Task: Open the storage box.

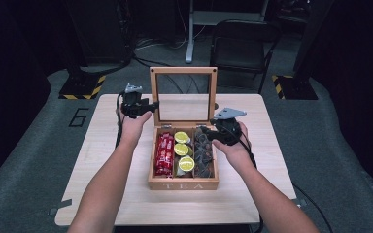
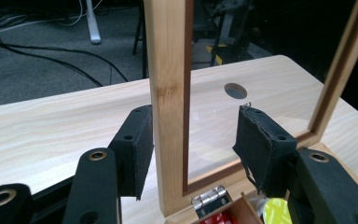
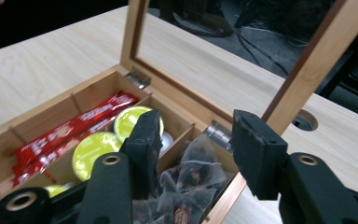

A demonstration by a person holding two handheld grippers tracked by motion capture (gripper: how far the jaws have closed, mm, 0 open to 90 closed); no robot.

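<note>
The wooden tea box (image 1: 183, 184) sits mid-tabletop (image 1: 102, 160), its glass lid (image 1: 183, 73) upright at the far side. The left hand-held gripper (image 2: 193, 140) straddles the lid's left upright with its jaws apart, apparently not pressing. The right hand-held gripper (image 3: 198, 140), jaws apart and empty, hovers over the dark tea bags (image 3: 186, 182) in the right compartment; red sachets (image 1: 164, 153) fill the left one, yellow-green capsules (image 1: 183, 150) the middle.

**Tea box open on the desk**

A wooden tea box (image 1: 183, 184) marked "TEA" sits mid-desk, its glass-paned lid (image 1: 183, 71) standing upright on rear hinges. Three compartments hold red sachets (image 1: 164, 154), yellow-green round pods (image 1: 182, 149) and dark clear-wrapped tea bags (image 1: 204, 154).
</note>
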